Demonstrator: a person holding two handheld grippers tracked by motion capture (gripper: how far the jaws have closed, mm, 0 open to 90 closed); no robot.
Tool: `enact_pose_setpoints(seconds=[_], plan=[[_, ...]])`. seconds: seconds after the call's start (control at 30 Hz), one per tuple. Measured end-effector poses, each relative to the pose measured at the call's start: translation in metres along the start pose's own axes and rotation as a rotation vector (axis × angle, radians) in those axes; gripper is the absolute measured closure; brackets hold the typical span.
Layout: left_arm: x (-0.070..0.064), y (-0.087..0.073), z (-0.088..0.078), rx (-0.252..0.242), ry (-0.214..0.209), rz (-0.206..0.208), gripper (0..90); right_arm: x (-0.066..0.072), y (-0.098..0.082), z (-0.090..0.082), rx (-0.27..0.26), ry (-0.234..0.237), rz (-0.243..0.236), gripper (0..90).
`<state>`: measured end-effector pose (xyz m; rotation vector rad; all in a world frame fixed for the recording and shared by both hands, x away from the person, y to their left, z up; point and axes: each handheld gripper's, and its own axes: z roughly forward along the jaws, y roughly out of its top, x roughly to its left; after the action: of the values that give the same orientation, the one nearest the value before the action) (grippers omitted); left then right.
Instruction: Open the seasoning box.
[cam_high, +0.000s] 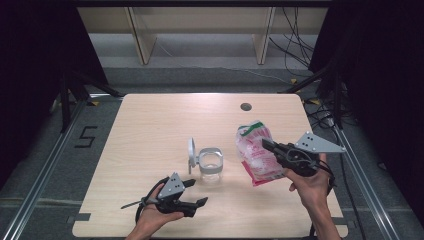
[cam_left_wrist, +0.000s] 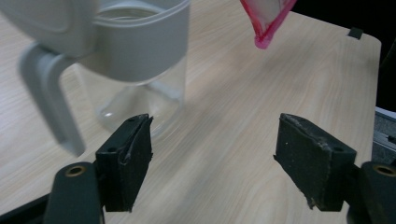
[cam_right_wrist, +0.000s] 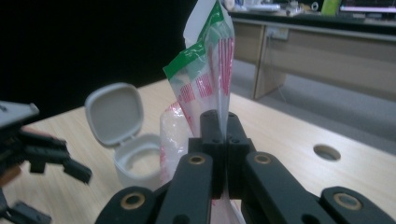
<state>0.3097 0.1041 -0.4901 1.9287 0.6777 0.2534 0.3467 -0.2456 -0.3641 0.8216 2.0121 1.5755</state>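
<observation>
Desk (cam_high: 150, 125): pale wood-grain laminate, rounded corners, smooth and matt; a round cable hole (cam_high: 245, 106) sits at 1 o'clock from the desk's centre.
Container (cam_high: 210, 164): clear, glossy plastic body with a grey matt collar and a grey side handle; rounded-square mouth; it stands upright near the desk's centre.
Lid (cam_high: 192, 153): grey plastic, rounded-square, hinged to the collar and standing open and upright at 9 o'clock of the container.
Bag (cam_high: 257, 152): thin, crinkled, see-through film printed in red and white, with a green band near its top; white contents inside; a pink sealed corner hangs lowest. It is held off the desk, at 3 o'clock of the container and just beside it.
Right tongs (cam_high: 265, 144): black jaws pressed together, pinching the bag's film; the bag rises above the jaws in the right gripper view.
Right hand (cam_high: 310, 185): comes in from 5 o'clock, wrist bent, the tool pointing toward 10 o'clock; the grey three-cornered plate (cam_high: 317, 142) is uppermost.
Left tongs (cam_high: 196, 192): spread, nothing between the black, scuffed pads (cam_left_wrist: 133, 158); they lie at 7 o'clock of the container, near it but not touching.
Left hand (cam_high: 155, 217): enters from 6 o'clock, low over the desk, the tool level and pointing toward 3 o'clock.
</observation>
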Motion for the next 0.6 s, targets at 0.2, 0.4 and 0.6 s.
enact_pose_setpoints(seconds=[0.2,0.4,0.6], plan=[[-0.011,0.005,0.018,0.029,-0.025,0.020,30.6,0.014,0.019,-0.002,-0.036,0.026,-0.015,90.0],[-0.024,0.017,0.032,0.004,-0.018,0.038,32.7,0.027,0.025,0.006,-0.043,0.078,-0.034,90.0],[-0.034,0.022,0.052,0.007,-0.063,0.043,32.7,0.038,0.025,0.017,-0.030,0.124,-0.034,90.0]])
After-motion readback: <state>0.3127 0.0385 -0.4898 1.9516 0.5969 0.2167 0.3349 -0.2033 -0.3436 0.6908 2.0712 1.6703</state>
